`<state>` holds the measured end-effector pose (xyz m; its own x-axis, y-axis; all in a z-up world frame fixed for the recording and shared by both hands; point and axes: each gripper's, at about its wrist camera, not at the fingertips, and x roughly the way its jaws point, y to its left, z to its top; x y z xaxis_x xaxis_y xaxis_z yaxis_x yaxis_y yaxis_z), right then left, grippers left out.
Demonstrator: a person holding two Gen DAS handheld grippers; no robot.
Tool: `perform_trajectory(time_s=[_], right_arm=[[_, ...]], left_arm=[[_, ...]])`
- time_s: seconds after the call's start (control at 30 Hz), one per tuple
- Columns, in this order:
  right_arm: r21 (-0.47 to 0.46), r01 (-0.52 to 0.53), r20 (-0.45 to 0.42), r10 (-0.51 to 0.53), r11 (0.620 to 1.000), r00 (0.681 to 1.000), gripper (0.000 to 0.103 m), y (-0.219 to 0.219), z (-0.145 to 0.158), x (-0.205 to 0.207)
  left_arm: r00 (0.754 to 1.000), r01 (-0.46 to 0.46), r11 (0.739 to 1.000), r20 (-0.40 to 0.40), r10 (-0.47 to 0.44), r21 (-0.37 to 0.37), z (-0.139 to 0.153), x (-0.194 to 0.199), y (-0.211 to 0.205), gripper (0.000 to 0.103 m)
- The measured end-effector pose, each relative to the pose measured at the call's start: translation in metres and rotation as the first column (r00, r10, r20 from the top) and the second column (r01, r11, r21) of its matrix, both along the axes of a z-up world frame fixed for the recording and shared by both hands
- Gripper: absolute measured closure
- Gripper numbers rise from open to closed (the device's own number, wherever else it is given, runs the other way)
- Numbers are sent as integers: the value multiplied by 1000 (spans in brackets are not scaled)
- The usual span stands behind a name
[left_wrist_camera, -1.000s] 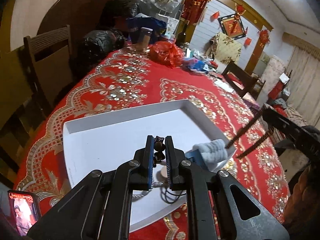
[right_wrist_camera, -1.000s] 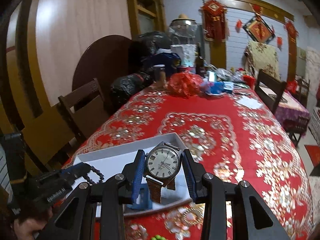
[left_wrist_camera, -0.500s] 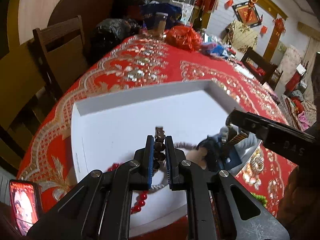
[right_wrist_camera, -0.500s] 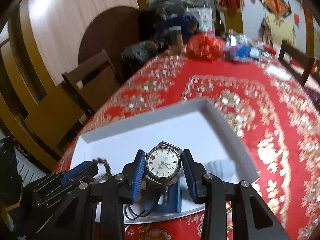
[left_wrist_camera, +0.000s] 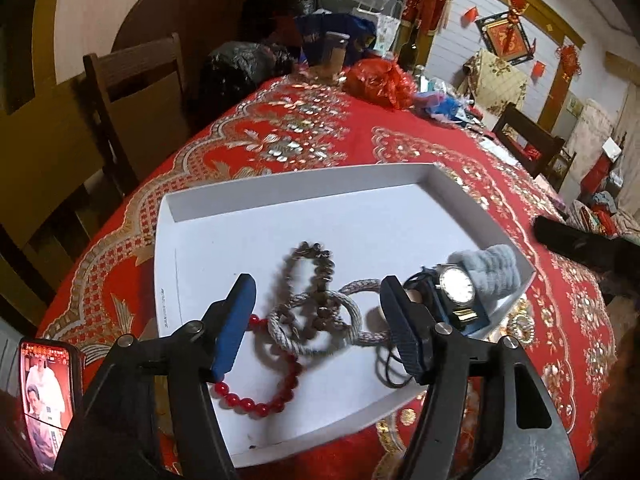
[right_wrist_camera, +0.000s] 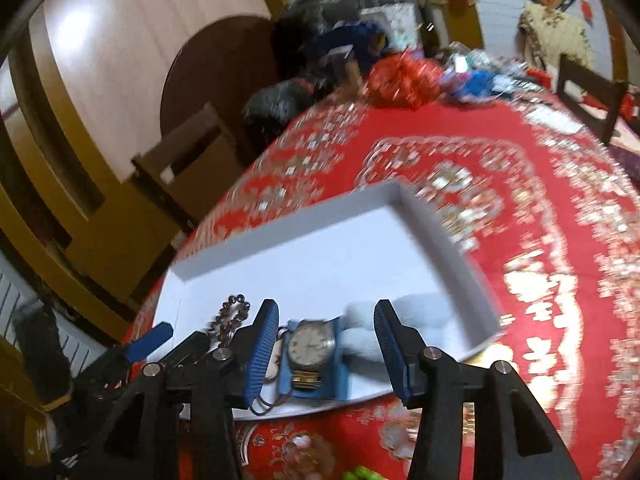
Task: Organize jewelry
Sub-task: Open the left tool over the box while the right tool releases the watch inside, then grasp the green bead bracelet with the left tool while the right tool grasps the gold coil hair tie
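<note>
Left tool [left_wrist_camera: 316,312]: jaws opening, nothing pinched; the dark bead bracelet [left_wrist_camera: 320,276] it gripped a second ago now lies loose in the white tray [left_wrist_camera: 280,192], draped over a grey rope ring [left_wrist_camera: 316,320], red bead bracelet [left_wrist_camera: 260,396] near the tray's front edge. Right tool [right_wrist_camera: 324,334]: jaws opening, pads clear of the watch [right_wrist_camera: 312,344], set down since on a blue block [right_wrist_camera: 316,376] at the tray's front right corner. Watch: pale dial, metal case, gold-tone band. Tray's far half bare; red desk [left_wrist_camera: 280,140] beyond open up to the clutter along its far edge.
</note>
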<state>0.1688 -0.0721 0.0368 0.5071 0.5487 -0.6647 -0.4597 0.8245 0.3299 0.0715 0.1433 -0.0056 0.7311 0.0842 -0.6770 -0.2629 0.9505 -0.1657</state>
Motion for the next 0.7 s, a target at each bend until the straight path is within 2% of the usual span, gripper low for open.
perform_trajectory(time_s=[0.17,0.33,0.37,0.43,0.5,0.57,0.6,0.7], right_arm=[[-40,78,51,-76,996,996,54,-60,13,-22],[-107,176,26,-174,979,984,54,-122,-17,-47],[-124,196,9,-197,973,980,54,-131,-29,-52],[-191,225,-49,-238,955,970,54,-136,-50,-49],[-207,192,-69,-210,959,975,54,-127,-56,-43],[-172,135,-61,-148,976,987,54,-116,-57,-40],[-174,111,-50,-121,979,991,54,-109,-59,-38],[-197,105,-63,-120,975,991,54,-101,-69,-32]], left_arm=[[992,123,990,9,-122,-67,4,-9,-21,38],[960,278,956,-15,-281,-98,-1,-19,-70,38],[946,318,943,-35,-323,-103,-6,-19,-83,38],[920,376,921,-82,-384,-97,-16,-16,-106,38],[887,439,895,-121,-445,-76,-29,-12,-131,38],[884,439,897,-148,-443,-59,-37,-10,-138,38],[888,438,898,-134,-439,-42,-35,-10,-140,38],[879,452,891,-146,-454,-50,-34,-6,-141,39]])
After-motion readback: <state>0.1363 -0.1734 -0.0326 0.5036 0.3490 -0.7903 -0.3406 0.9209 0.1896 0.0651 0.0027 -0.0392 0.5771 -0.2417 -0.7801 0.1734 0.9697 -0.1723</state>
